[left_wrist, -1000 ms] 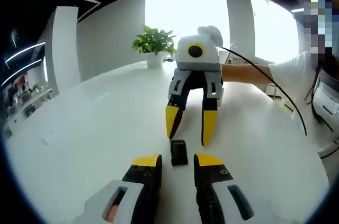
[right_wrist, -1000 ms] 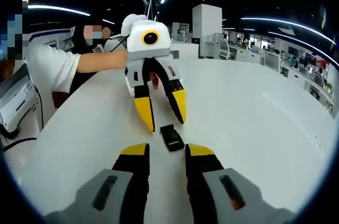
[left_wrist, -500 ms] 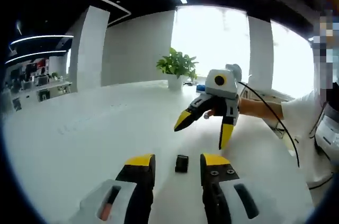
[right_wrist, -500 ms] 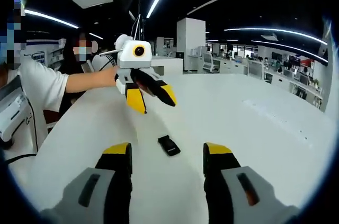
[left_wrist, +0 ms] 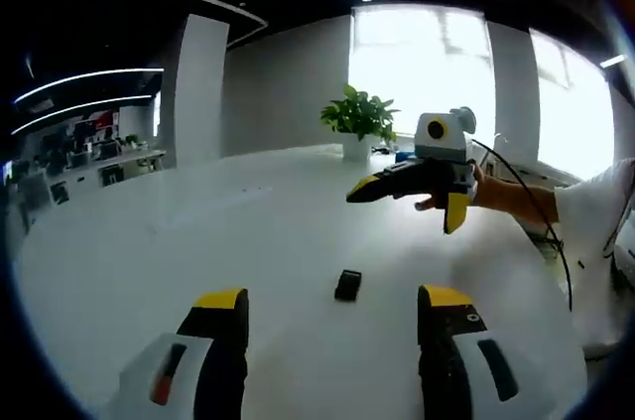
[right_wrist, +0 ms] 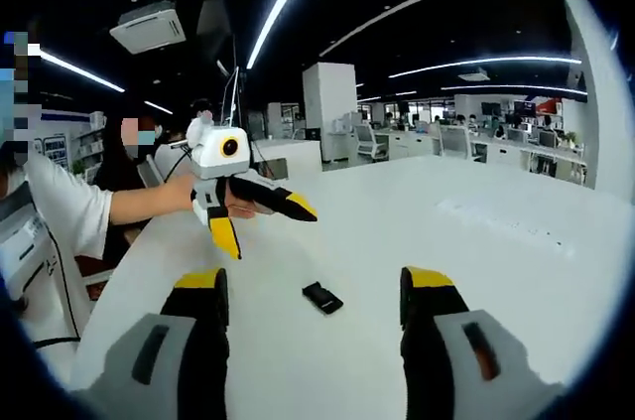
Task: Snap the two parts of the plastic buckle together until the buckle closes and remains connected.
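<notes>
In the left gripper view, the left claw was released, its 2 yellow-tipped jaws standing wide apart at the bottom of the view with nothing between them. The buckle, a small black piece, lay flat on the white table just ahead of the jaw tips and roughly midway between them, touching neither. Whether its 2 parts were joined could not be told at that size; it read as 1 dark block. Beyond the buckle and to its right, the right claw hung well above the table, tilted sideways, its 2 jaws spread apart and empty. A hand gripped it from behind, and a black cable trailed from it toward a white sleeve. Farther off, past that claw, a potted plant stood on the table before a bright window.

In the right gripper view, the right claw was likewise released, jaws wide and empty. The buckle lay on the table just ahead of and between the jaw tips, turned at an angle, clear of both. Ahead and to the left, the left claw was held above the table, its 2 jaws splayed and holding nothing, well apart from the buckle. A hand and bare forearm reached to it from a person in a white sleeve at the left edge.
</notes>
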